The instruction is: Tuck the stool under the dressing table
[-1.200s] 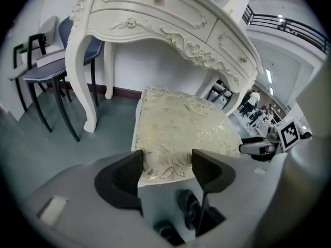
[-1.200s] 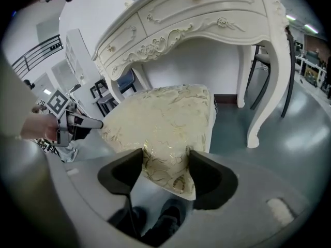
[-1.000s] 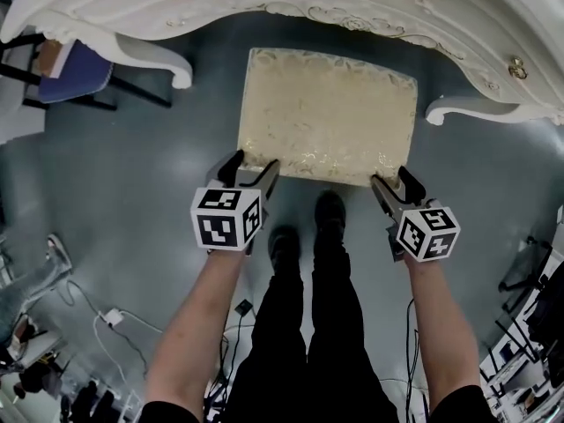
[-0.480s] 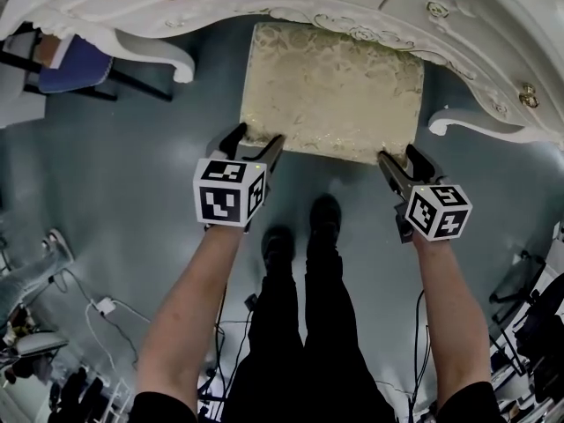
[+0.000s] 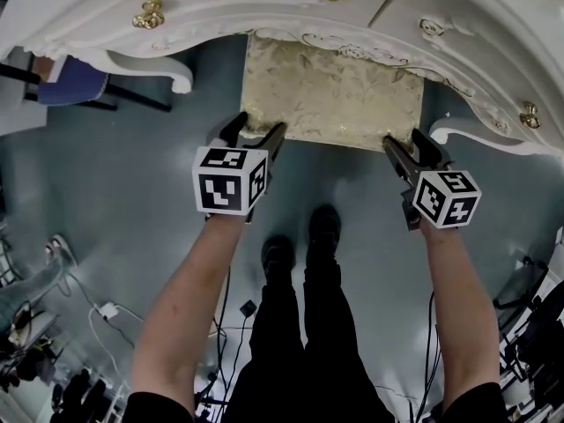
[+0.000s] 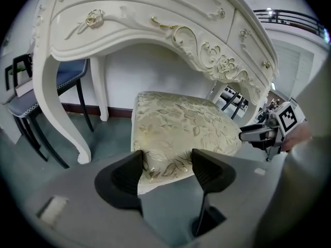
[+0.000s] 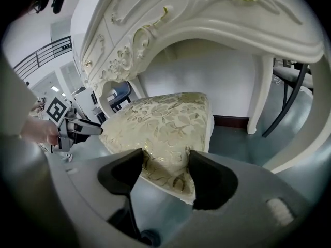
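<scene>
The stool (image 5: 330, 95) has a cream, gold-leaf cushion and stands with its far half under the white carved dressing table (image 5: 264, 7). My left gripper (image 5: 257, 130) is shut on the stool's near left corner; in the left gripper view the cushion corner (image 6: 165, 164) sits between the two black jaws. My right gripper (image 5: 407, 141) is shut on the near right corner, and the right gripper view shows that cushion edge (image 7: 165, 169) pinched between its jaws. Each gripper shows in the other's view, the right gripper (image 6: 258, 134) and the left gripper (image 7: 77, 128).
The table's curved white legs (image 5: 150, 60) (image 5: 476, 135) flank the stool on both sides. A dark chair with a blue seat (image 5: 70, 82) stands left of the table. The person's legs and shoes (image 5: 300, 254) are just behind the stool. Cables (image 5: 106, 311) lie on the floor at lower left.
Both grippers have moved forward together with the stool, which has slid further under the dressing table; less of the cushion shows now. The jaws have not changed.
</scene>
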A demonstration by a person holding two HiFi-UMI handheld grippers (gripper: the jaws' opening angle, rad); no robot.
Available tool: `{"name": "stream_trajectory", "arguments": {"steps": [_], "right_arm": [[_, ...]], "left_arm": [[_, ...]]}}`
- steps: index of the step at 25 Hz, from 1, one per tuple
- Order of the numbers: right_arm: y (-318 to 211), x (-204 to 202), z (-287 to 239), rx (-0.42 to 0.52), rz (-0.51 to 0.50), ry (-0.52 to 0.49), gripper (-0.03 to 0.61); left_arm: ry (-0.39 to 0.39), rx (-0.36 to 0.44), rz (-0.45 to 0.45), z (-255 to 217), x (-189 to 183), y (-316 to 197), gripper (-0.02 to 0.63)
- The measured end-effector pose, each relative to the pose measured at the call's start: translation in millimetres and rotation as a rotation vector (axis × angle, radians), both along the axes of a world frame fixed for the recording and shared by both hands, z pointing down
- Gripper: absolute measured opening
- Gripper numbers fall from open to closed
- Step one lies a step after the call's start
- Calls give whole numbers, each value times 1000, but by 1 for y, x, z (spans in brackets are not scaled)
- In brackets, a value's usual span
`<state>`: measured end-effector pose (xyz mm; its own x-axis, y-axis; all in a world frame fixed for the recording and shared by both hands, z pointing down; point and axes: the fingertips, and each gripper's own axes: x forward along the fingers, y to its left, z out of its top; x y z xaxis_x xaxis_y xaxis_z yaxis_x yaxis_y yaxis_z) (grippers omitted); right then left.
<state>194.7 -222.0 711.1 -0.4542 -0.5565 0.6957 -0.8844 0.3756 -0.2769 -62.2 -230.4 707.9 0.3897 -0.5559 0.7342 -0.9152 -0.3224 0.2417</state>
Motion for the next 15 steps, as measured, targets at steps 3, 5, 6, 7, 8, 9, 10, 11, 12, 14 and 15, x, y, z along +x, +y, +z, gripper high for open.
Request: {"name": "stream_trajectory", "arguments": {"steps": [3, 5, 6, 7, 8, 9, 10, 11, 12, 14, 15], "right_arm": [[-15, 2, -1, 10, 4, -1, 289], [-24, 1, -1, 0, 8, 5, 290], [-26, 1, -3, -10, 11, 14, 290], [-27, 3, -5, -19, 16, 30, 288], [-26, 5, -9, -22, 23, 50, 275], [-24, 8, -13, -20, 32, 68, 246], [-21, 11, -16, -17, 42, 77, 174], [-18, 13, -18, -21, 50, 75, 87], [-15, 14, -18, -32, 56, 65, 72], [-13, 12, -12, -61, 56, 44, 72], [-14, 10, -9, -70, 48, 44, 71]], "left_arm": [[-4, 13, 6, -1, 2, -17, 319], [-8, 26, 6, -2, 1, -27, 319], [-10, 35, 5, -4, 1, -31, 321], [-13, 45, 2, -6, 0, -32, 322], [-18, 54, -4, -7, -1, -32, 325], [-24, 60, -15, -8, -2, -30, 327], [-28, 63, -29, -9, -3, -28, 325], [-29, 63, -44, -9, -3, -25, 324], [-28, 63, -58, -8, -2, -23, 322], [-37, 63, -66, -4, -1, -22, 322], [-45, 63, -64, -3, 0, -23, 321]]}}
